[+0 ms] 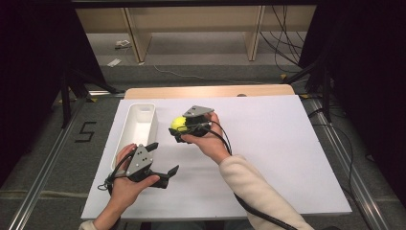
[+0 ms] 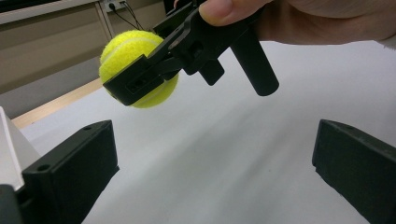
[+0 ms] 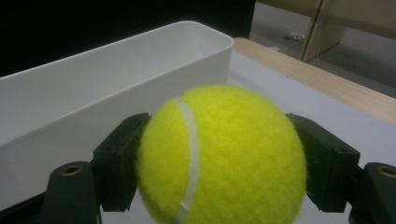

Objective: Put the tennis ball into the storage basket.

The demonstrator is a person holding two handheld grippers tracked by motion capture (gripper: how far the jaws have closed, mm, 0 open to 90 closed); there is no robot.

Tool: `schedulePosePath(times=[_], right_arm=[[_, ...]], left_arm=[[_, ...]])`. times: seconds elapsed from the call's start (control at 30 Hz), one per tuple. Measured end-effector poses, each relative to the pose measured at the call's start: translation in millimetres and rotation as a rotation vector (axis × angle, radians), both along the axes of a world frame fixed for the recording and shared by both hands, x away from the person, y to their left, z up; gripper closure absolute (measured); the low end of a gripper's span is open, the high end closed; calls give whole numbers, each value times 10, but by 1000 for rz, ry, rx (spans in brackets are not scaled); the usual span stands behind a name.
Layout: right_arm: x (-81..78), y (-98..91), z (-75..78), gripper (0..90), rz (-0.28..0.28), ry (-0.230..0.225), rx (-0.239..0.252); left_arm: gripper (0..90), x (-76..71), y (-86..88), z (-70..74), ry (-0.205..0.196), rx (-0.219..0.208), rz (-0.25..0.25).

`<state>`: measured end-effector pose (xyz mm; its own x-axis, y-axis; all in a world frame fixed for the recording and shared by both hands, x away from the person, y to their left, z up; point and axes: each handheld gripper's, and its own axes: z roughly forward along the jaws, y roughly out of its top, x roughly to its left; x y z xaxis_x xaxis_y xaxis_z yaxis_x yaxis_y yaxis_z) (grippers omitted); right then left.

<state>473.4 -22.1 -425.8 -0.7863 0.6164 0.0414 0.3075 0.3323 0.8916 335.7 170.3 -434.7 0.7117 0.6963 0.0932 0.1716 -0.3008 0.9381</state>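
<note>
A yellow tennis ball (image 1: 179, 123) is held off the white table surface, clamped between the jaws of my right gripper (image 1: 181, 128), just right of the long white bin (image 1: 137, 128). In the right gripper view the ball (image 3: 219, 154) sits squeezed between both black jaws, with the bin's wall (image 3: 116, 88) close behind it. In the left gripper view the ball (image 2: 122, 51) and the right gripper (image 2: 154, 70) hang up ahead. My left gripper (image 1: 163, 159) rests low near the table's front left, jaws spread wide with nothing between them, as its own view (image 2: 215, 172) shows.
White board (image 1: 268, 143) covers the wooden table, with bare room to the right. The bin's inside looks bare. A cable (image 1: 225, 139) trails from the right gripper along the sleeve. Dark stands and floor cables surround the table.
</note>
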Motion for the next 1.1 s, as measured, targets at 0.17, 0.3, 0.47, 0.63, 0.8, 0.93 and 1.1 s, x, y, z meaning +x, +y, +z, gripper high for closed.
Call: schedulePosePath(times=[0.17,0.3,0.47,0.63,0.8,0.93,1.1], right_arm=[[2,8,30,261,5,-7,5],[8,2,41,261,5,-9,-1],[17,1,70,261,1,-6,3],[19,23,73,261,0,-7,5],[12,58,81,261,8,-8,2],[13,85,84,262,9,-7,0],[7,110,116,262,13,-9,1]], left_arm=[[0,-2,0,0,2,-3,2],[0,-2,-7,-1,1,-3,1],[0,-2,-10,-2,2,-4,0],[0,-1,-6,0,-2,0,0],[0,0,-5,-2,-2,2,1],[0,-1,-6,0,-2,0,0],[0,-2,-8,0,-2,1,1]])
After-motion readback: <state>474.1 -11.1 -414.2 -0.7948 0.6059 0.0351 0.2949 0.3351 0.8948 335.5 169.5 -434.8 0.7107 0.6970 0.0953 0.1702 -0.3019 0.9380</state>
